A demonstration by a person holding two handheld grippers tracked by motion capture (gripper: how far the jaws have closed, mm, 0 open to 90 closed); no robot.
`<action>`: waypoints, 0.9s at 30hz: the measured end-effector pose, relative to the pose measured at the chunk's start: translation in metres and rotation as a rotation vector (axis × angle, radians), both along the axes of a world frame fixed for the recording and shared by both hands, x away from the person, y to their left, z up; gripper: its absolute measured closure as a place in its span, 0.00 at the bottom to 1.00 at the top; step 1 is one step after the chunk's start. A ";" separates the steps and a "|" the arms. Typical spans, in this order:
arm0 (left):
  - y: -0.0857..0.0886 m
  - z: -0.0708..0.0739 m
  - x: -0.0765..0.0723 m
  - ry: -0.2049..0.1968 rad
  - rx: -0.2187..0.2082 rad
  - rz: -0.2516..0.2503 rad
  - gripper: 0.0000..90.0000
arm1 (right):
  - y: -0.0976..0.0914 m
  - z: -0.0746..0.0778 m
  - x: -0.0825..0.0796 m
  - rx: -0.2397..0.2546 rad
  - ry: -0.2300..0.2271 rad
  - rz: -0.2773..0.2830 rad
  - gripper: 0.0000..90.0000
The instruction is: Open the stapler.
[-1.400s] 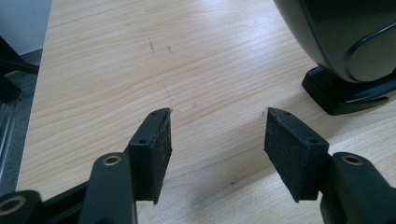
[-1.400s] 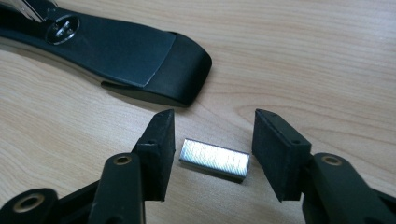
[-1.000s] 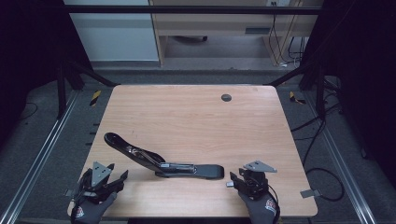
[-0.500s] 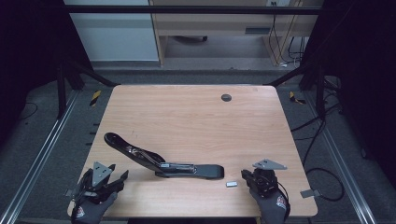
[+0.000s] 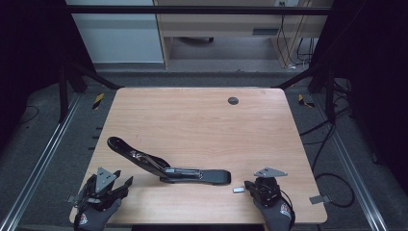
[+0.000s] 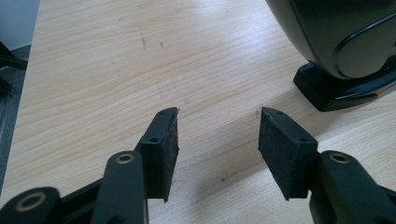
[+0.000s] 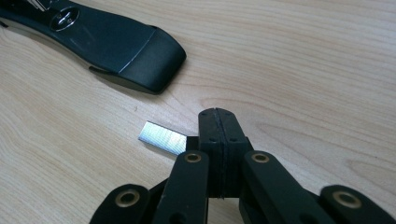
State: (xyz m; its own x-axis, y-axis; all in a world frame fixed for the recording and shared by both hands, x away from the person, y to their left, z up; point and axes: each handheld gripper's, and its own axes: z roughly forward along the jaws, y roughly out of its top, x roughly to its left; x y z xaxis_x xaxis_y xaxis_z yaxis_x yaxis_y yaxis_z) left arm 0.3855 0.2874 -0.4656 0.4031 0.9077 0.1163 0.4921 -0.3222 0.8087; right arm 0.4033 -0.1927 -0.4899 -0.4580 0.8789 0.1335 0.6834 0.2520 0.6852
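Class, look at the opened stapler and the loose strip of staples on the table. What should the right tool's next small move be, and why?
Probably open the right tool and shift it slightly sideways over the strip of staples. Its jaws are pressed shut with nothing between them, and the strip lies flat on the table just beside their tips, near the end of the opened stapler. The left tool is open, holding nothing.

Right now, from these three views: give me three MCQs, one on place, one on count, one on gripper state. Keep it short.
1. Where does the staple strip lie?
A. beside the right gripper
B. inside the stapler
C. by the table hole

2. How many staplers are on the table?
A. one
B. two
C. three

3. The left gripper is:
A. shut on the strip
B. open, empty
C. shut on the stapler

Key: 1 A, strip sits by its closed jaws; 2 A, one opened black stapler; 3 B, pads apart over bare wood.
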 end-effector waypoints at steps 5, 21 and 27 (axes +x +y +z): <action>0.000 0.000 0.000 0.007 0.002 -0.005 0.55 | 0.002 -0.002 0.000 -0.004 0.011 0.011 1.00; -0.002 0.000 -0.001 0.022 -0.016 -0.020 0.61 | 0.013 -0.003 -0.001 -0.004 0.017 0.053 1.00; -0.003 0.000 -0.001 0.014 -0.014 -0.035 0.63 | 0.018 -0.004 0.002 -0.004 0.019 0.064 1.00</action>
